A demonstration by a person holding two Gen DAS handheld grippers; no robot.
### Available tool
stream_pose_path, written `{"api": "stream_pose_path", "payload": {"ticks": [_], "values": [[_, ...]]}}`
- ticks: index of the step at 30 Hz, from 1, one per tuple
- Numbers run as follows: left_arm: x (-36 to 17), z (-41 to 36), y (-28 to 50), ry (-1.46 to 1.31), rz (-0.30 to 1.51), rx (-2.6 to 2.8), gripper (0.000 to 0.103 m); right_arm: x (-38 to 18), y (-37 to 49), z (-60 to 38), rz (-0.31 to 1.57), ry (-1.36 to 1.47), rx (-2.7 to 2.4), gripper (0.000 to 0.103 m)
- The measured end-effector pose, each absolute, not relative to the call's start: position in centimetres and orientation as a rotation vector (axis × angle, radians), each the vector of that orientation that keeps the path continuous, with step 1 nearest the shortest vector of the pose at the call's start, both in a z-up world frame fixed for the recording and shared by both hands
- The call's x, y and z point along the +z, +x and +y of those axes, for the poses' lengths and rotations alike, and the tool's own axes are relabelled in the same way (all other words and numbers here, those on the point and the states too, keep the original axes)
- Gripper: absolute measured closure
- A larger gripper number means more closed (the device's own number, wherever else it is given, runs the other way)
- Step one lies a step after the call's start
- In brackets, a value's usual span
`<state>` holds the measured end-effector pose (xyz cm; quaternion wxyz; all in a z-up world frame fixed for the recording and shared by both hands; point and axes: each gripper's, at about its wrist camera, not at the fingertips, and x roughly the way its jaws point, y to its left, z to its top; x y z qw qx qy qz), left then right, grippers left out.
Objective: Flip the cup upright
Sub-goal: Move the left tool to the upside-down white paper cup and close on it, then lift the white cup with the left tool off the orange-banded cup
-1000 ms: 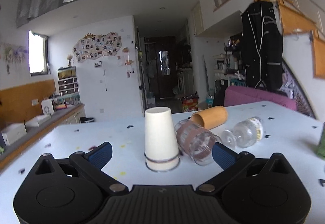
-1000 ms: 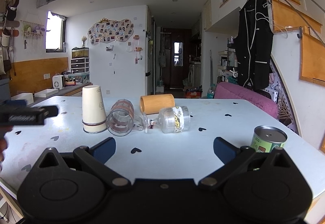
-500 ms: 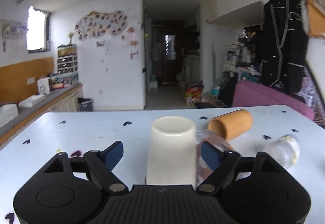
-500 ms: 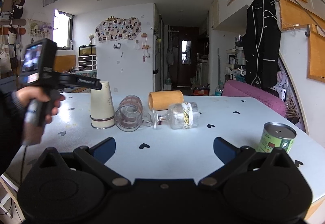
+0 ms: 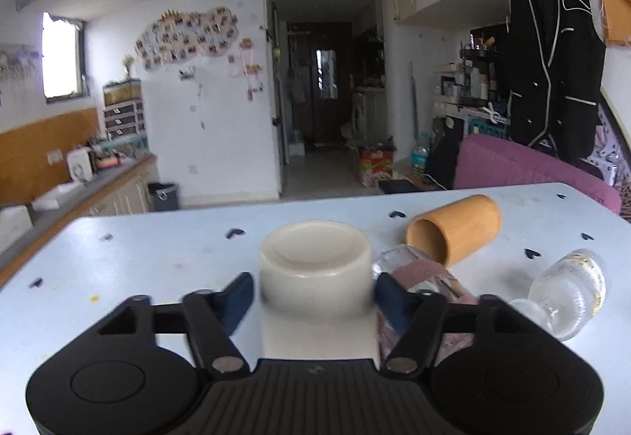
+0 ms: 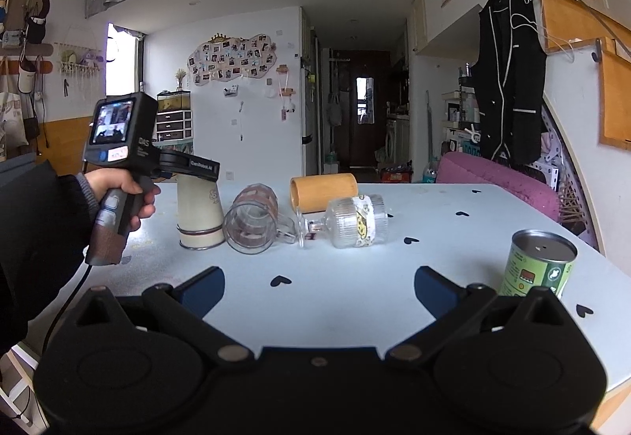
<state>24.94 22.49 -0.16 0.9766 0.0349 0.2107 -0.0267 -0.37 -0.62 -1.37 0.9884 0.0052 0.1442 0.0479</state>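
Note:
A cream paper cup [image 5: 315, 277] stands upside down on the pale blue table [image 5: 157, 261]. My left gripper [image 5: 313, 295] is around its upper part, the blue pads close on both sides; whether they touch it is unclear. In the right wrist view the cup [image 6: 198, 214] stands at the left with the left gripper [image 6: 185, 165] over its top. My right gripper [image 6: 319, 283] is open and empty near the table's front edge.
A glass mug [image 6: 252, 224], a bamboo cup [image 6: 323, 190] and a ribbed goblet [image 6: 355, 220] lie on their sides right of the paper cup. A green tin can [image 6: 538, 263] stands at the right edge. A purple sofa [image 6: 501, 184] is behind the table.
My left gripper has moved forward over the paper cup and its jaws have narrowed around the cup's upper part. My right gripper has stayed near the front edge.

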Motion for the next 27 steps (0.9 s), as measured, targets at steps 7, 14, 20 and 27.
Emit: {"api": "stream_pose_path", "payload": {"ticks": [7,14,20,27], "values": [[0.2,22.2,24.8,0.069,0.432,-0.044,0.039,-1.5,-0.5,-1.1,0.292,0.02,0.088,0.0],[2.5,21.9,24.2,0.083,0.371,-0.047,0.039,-1.5,-0.5,-1.1,0.292,0.02,0.089,0.0],[5.4,22.2,21.9,0.062,0.3,-0.06,0.039,-1.5,-0.6,-1.1,0.291,0.018,0.094,0.0],[8.1,21.7,17.6,0.104,0.254,-0.08,0.039,-1.3,-0.4,-0.9,0.289,0.023,0.1,0.0]]}}
